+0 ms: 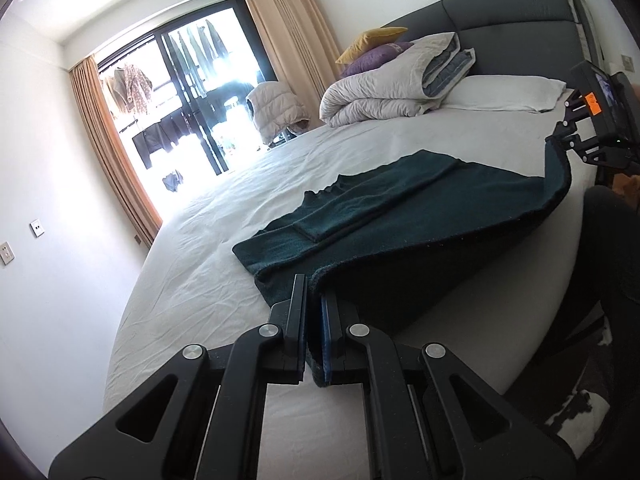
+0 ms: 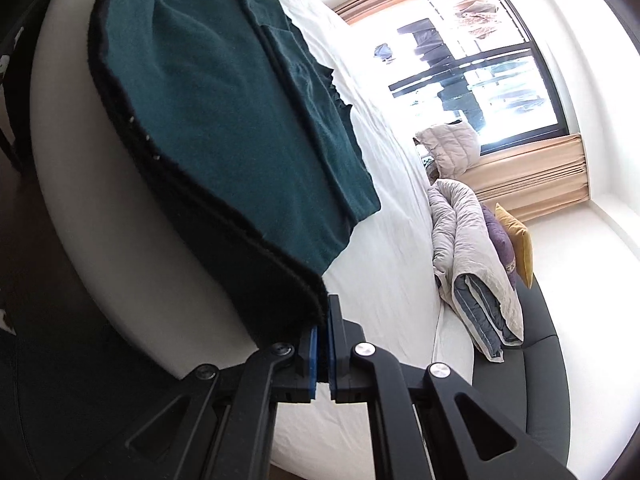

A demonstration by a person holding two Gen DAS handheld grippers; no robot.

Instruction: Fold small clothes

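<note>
A bedroom with a wide bed (image 1: 224,264) under a white sheet fills both views. On it lies a dark green garment (image 1: 400,216) with a sleeve folded across its body; the far part rests flat on the sheet while the near hem is raised off the mattress edge. The left gripper (image 1: 314,292) is clenched on one hem corner, and the right gripper (image 2: 326,312) pinches the other. A folded duvet (image 1: 384,84) sits well beyond, near the headboard (image 1: 512,28).

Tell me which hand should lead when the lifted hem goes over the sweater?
Neither clearly: the left gripper and the right gripper each pinch a near corner of the green sweater, so both should carry together.
</note>
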